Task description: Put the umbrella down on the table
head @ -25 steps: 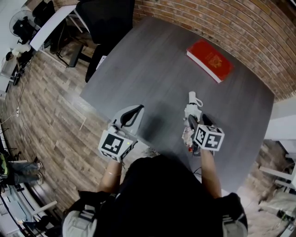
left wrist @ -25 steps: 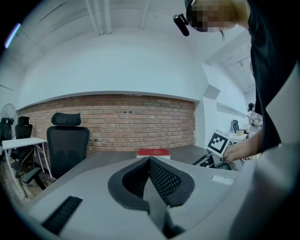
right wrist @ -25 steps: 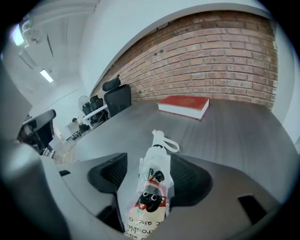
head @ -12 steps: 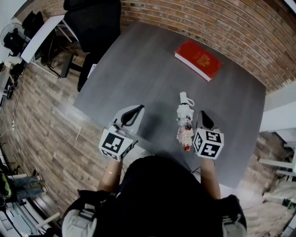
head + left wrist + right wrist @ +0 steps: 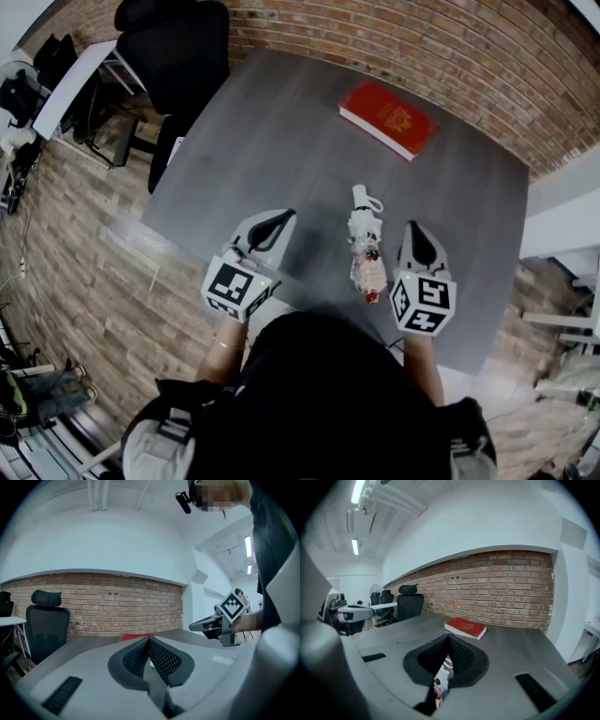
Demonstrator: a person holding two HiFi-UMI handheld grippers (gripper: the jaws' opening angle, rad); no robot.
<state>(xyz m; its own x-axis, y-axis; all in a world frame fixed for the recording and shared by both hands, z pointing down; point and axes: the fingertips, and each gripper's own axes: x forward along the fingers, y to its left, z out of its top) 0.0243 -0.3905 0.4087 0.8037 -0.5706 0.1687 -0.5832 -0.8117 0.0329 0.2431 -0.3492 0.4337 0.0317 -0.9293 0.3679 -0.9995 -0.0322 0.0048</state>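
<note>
The folded white umbrella with red marks lies flat on the dark grey table, its looped handle pointing toward the far side. To its right, my right gripper hangs above the table with its jaws shut and empty. In the right gripper view the umbrella shows below, behind the shut right gripper. My left gripper hovers left of the umbrella, apart from it, its jaws shut on nothing. The left gripper view has the left gripper closed at the tips and the right gripper off to its right.
A red book lies near the table's far edge by the brick wall. A black office chair stands off the far left corner. A white desk with more chairs is farther left.
My right gripper has come off the umbrella, shifted to its right and risen with its jaws shut. The umbrella stays flat on the table. The left gripper has drifted slightly.
</note>
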